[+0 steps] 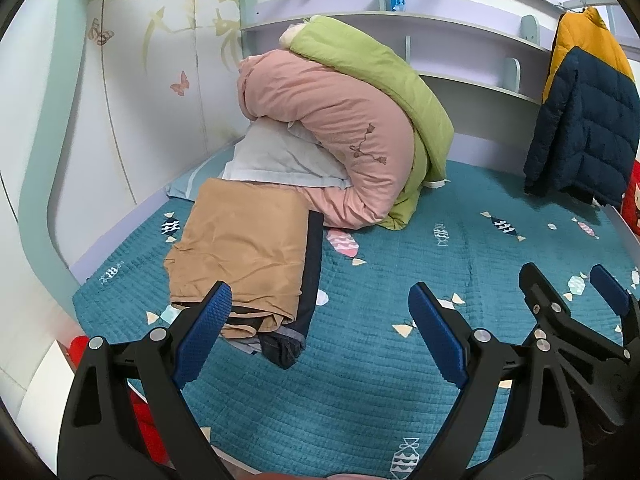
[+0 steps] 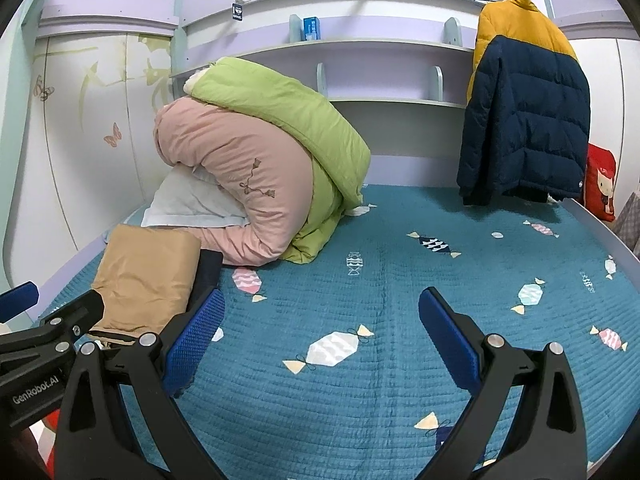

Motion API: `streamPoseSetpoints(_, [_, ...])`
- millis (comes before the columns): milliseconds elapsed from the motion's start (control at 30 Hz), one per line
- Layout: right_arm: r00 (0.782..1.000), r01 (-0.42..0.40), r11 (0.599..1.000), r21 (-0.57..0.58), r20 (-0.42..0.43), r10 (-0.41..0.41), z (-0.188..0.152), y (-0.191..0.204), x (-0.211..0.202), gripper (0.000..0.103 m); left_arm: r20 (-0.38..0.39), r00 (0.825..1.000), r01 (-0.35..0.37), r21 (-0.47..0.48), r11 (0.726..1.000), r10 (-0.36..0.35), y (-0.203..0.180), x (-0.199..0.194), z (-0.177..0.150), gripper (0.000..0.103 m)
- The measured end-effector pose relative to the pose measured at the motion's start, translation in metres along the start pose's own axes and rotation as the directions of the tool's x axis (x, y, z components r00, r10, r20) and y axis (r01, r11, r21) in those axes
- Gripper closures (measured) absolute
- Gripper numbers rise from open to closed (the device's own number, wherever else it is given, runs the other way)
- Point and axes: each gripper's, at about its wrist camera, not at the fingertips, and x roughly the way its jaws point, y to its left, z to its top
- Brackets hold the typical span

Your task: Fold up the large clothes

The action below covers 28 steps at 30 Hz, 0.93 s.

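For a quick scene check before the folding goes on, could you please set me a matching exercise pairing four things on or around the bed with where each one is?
Things:
1. puffer jacket
2. tan folded garment
3. white pillow
4. blue box

Places:
A. tucked under the pink duvet
B. on the top shelf
C. hanging at the right of the bed
D. on top of a dark garment at the left of the bed

Pairs: 1-C, 2-D, 3-A, 4-B
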Motion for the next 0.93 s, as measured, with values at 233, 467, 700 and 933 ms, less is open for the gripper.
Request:
streamPoseSetpoints(233, [1.0, 0.005, 1.0, -0.008, 0.005, -0.005, 0.0, 0.0013, -0.0005, 0.009, -0.004, 1.0, -0.009, -0.001, 1.0, 0.009, 0.001, -0.0009, -0.0004, 0.012])
streamPoseSetpoints(467, [1.0, 0.021, 0.999, -0.029, 0.004, -0.021, -0.0002, 0.0024, 0.0005, 0.009, -0.018, 1.0, -0.011, -0.004, 1.0, 0.011, 0.0027, 0.0003, -0.0021, 0.012])
streamPoseSetpoints(700, [1.0, 0.019, 0.999, -0.036, 0.003, -0.019, -0.001, 0.0042, 0.002, 0.009, -0.032, 0.999, -0.015, -0.006, 1.0, 0.015, 0.0054, 0.0038, -0.002, 0.012])
streamPoseSetpoints(933, [1.0, 0.006, 1.0, -0.029, 0.006, -0.006, -0.0001, 0.0002, 0.0034, 0.009, -0.047, 0.999, -0.008, -0.006, 1.0, 0.007, 0.006, 0.0088, -0.0018, 0.012])
